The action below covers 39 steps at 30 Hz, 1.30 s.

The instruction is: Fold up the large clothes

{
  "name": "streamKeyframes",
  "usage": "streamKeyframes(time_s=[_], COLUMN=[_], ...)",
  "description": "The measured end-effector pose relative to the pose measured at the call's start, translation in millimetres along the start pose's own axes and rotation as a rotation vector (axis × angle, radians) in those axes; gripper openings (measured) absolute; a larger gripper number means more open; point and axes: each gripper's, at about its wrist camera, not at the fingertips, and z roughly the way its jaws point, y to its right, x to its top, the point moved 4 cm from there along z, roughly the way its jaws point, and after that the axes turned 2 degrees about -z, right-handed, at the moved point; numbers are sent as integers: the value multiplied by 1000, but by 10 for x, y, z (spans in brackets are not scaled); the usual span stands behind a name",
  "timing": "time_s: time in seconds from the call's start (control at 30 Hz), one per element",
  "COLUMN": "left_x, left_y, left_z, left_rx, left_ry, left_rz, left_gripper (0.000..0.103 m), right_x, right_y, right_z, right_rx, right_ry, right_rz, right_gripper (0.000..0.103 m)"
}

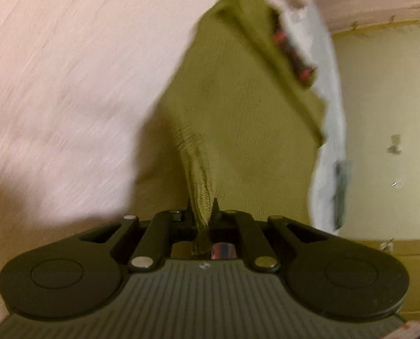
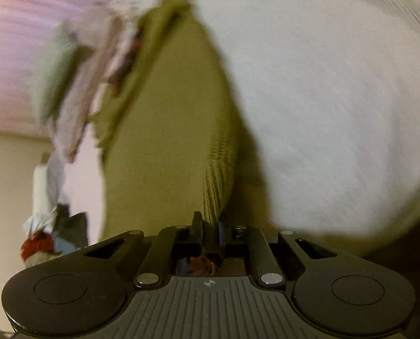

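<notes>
An olive-green knitted garment [image 1: 232, 107] stretches away from my left gripper [image 1: 203, 206], which is shut on a bunched ribbed edge of it. The same green garment [image 2: 164, 141] fills the middle of the right wrist view, and my right gripper [image 2: 210, 220] is shut on another ribbed edge of it. Both views are blurred by motion. The cloth hangs taut between the grippers over a pale bed surface [image 1: 68, 70]. Its far end is lost in the blur.
A pile of other clothes, white, pink and red-patterned [image 2: 77, 84], lies beyond the green garment on the left in the right wrist view. More bunched clothes [image 2: 40, 243] sit low at the left. A cream wall [image 1: 385, 141] stands behind.
</notes>
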Motion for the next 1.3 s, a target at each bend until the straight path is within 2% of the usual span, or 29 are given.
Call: streamKeyframes(time_s=[0.1,0.17,0.23,0.33,0.43,0.5,0.57,0.6,0.67,0.73,0.77,0.83,0.87,0.93,0.97,1.03,1.13,1.2,1.27,1.3], left_x=[337,710,1127,1772,2390,2697,2941,3024,3121,3104,3041,2794,2632,2321,2222,2120,2163,2321,2626,2842], left_y=[430,712,933,1149,1239,1165,1095,1076,1064,1103,1151,1238,1266,1245,1244,1243,1350,1444,1472,1481], left_z=[-119,-111,-25,278,840,1211,1439,1451,1301,1002,891,791,839,969,1081,1353,1679,1760,1743,1721], left_rx=[-55,-89,-125,-165,-132,-36,44,60,23,23,39,115,149,218,233,259,269,242,190,171], left_ry=[56,101,126,136,118,99,75,74,117,202,212,156,98,-2,-42,-101,-129,-100,-34,22], left_rz=[29,30,30,34,17,-4,-10,-14,-11,79,163,357,466,637,701,810,961,967,836,734], left_gripper=[5,5,5,5,8,13,14,14,24,27,27,27,27,25,22,18,17,18,18,18], right_x=[447,841,1314,1967,2507,2834,3015,3038,3003,2886,2768,2484,2290,2004,1911,1824,1919,2153,2482,2661], right_y=[-425,-648,-812,-982,-883,-717,-565,-525,-519,-621,-700,-857,-924,-951,-943,-905,-970,-1037,-1070,-1063], right_z=[-140,-129,-23,397,918,1333,1562,1556,1397,1177,1078,1001,1035,1189,1292,1473,1736,1811,1868,1883], right_rx=[39,64,70,81,61,24,-69,-71,-5,-17,-41,-101,-130,-168,-192,-234,-255,-221,-190,-176], right_ry=[30,63,106,141,152,140,159,183,243,292,287,244,189,94,72,43,49,85,149,181], right_rz=[-72,-91,-95,-43,48,98,138,135,107,-51,-170,-401,-516,-673,-730,-825,-955,-944,-844,-774], right_gripper=[6,7,7,7,7,13,36,37,42,43,43,43,43,42,37,30,28,28,28,28])
